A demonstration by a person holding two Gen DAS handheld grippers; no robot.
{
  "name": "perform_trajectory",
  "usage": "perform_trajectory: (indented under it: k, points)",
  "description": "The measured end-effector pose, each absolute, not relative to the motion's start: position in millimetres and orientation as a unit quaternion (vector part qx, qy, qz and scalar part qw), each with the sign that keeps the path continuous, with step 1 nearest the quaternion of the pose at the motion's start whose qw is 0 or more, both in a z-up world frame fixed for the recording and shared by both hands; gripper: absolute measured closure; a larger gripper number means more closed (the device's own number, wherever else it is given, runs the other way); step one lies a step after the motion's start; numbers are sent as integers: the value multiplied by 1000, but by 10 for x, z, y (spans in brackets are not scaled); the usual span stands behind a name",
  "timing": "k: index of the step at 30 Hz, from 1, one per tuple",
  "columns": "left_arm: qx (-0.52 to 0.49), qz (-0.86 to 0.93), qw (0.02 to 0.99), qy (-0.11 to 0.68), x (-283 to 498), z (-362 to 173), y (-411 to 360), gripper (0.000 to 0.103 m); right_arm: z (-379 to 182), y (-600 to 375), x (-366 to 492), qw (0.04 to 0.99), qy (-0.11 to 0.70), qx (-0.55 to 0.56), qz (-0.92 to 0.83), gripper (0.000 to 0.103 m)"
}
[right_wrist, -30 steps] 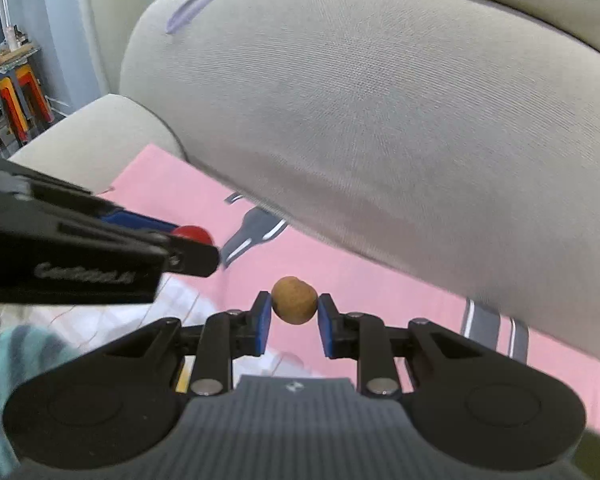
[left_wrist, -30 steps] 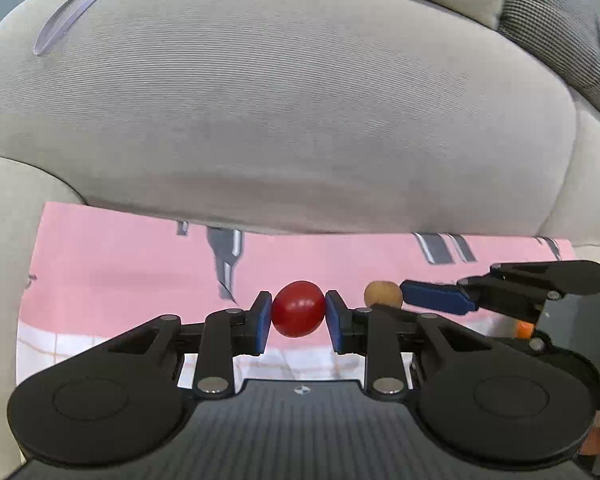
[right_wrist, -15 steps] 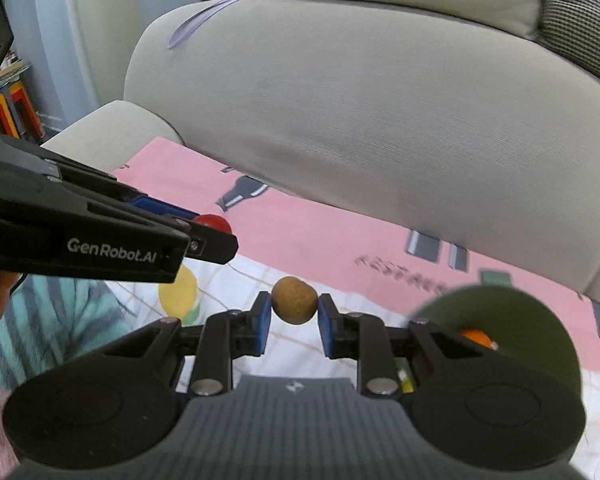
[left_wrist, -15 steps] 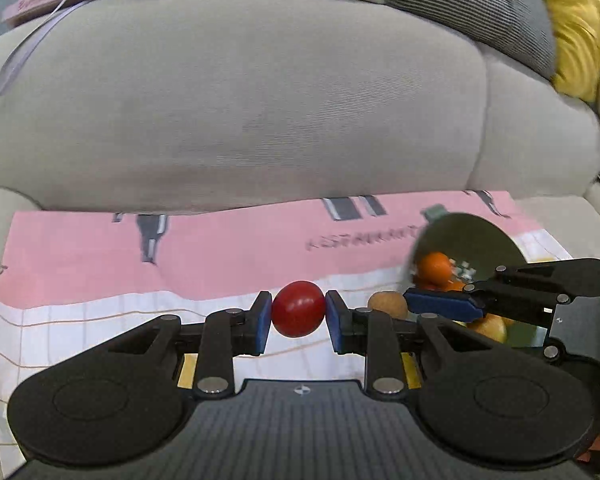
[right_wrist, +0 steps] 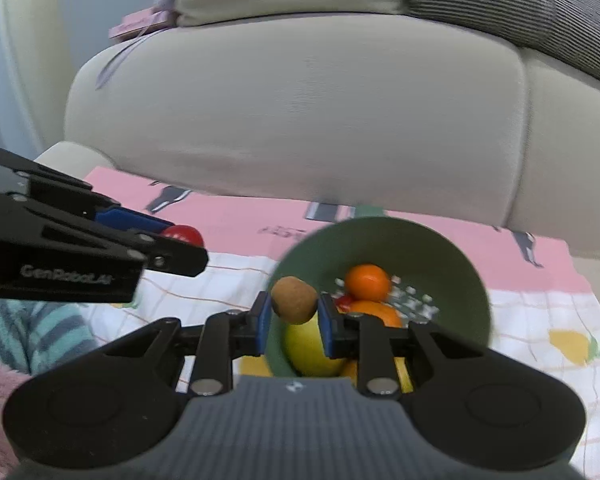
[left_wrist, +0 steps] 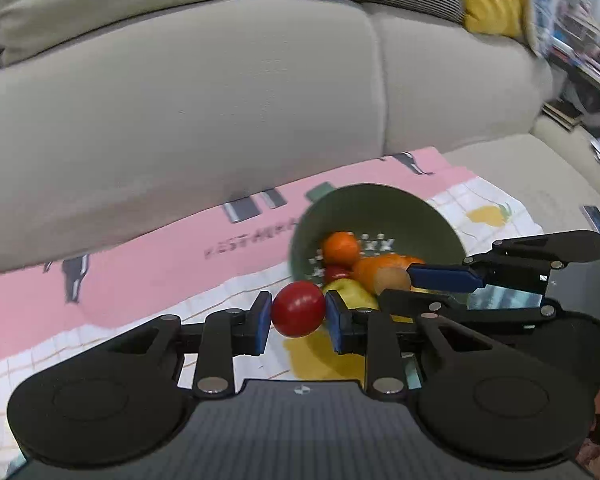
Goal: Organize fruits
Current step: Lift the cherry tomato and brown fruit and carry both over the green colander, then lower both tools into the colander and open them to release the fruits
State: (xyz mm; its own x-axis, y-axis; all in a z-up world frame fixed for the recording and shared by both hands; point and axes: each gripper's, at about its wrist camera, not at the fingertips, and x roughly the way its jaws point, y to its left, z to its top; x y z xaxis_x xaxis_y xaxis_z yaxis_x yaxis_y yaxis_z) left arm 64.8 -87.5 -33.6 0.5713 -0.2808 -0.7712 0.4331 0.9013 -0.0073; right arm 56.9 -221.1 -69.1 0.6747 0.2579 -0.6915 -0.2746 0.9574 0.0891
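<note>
My left gripper is shut on a small red round fruit, just left of and in front of a green bowl. My right gripper is shut on a small brown fruit over the bowl's near left rim. In the bowl lie oranges, a yellow-green fruit and something red. In the left wrist view the right gripper reaches in from the right with the brown fruit. The right wrist view shows the left gripper at the left with the red fruit.
The bowl stands on a pink and white checked cloth spread over a beige sofa seat. The sofa back rises right behind it, with cushions on top. A person's striped sleeve shows at lower left. Books and magazines lie at far right.
Both grippers have swept to the right along the cloth, each still holding its fruit. The green bowl has come into view and now lies right before them.
</note>
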Motion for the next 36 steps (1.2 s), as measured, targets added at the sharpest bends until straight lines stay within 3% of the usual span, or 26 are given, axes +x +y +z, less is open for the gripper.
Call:
perform_trajectory:
  k: [20, 36]
  points:
    - [113, -252, 838, 470, 1130, -783, -1515, 71, -1094, -2840, 784, 911, 396, 48, 102, 81]
    - [124, -292, 781, 537, 1283, -1046, -1674, 71, -1266, -2933, 973, 902, 418, 25, 105, 81]
